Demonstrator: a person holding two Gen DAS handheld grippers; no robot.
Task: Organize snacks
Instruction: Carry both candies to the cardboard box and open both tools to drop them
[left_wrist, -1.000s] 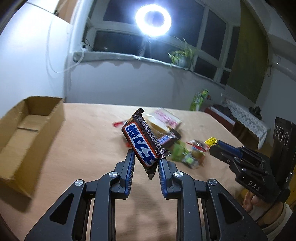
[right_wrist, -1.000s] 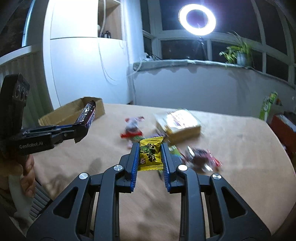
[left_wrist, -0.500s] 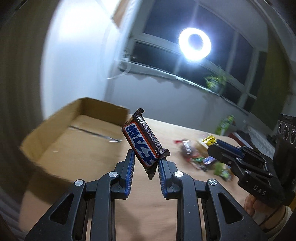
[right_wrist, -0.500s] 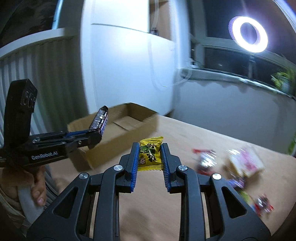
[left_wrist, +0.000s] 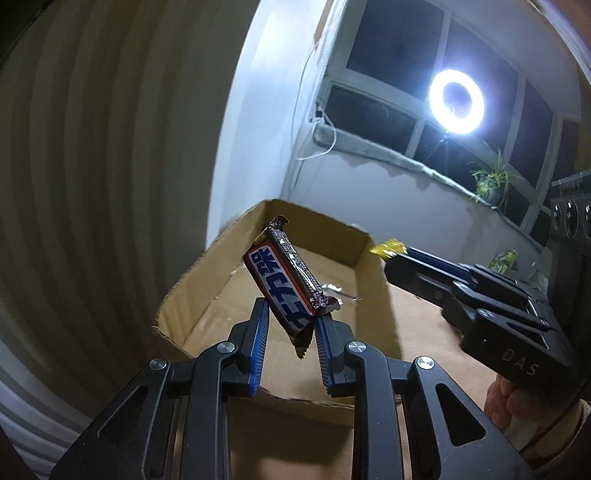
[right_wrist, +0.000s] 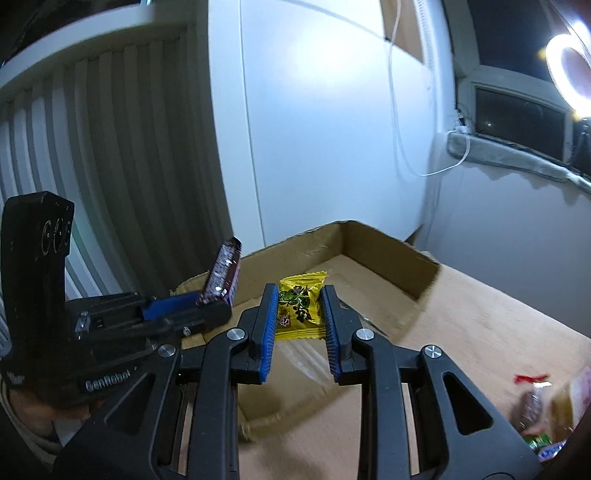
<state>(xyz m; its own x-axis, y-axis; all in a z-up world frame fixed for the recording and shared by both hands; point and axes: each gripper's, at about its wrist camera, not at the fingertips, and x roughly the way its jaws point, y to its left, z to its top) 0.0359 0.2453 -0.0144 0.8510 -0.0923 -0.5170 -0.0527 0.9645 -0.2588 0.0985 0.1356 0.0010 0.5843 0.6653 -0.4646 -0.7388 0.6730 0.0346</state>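
In the lower middle of the left wrist view, my left gripper (left_wrist: 290, 332) is clamped on the lower end of a chocolate bar (left_wrist: 284, 278). The bar's long axis tilts from lower right up to upper left, its crimped top end pointing toward the far corner of the cardboard box (left_wrist: 373, 295), its blue-and-white lettered face turned toward the camera. It hangs above the open box, clear of the floor of it.

In the right wrist view, my right gripper (right_wrist: 299, 314) is closed on a yellow candy packet (right_wrist: 301, 310), pinched by its two side edges; the packet stands upright, printed face to the camera, serrated edge at top. It sits over the near part of the same box (right_wrist: 388, 254).

Both grippers reach forward, roughly level, side by side; each shows in the other's view with a hand (left_wrist: 496, 397) wrapped on its handle.

Beyond the box, more snacks (right_wrist: 539, 406) lie blurred on the tan surface (right_wrist: 480, 325) at lower right. A ring light (left_wrist: 456, 101) glows by the window behind.
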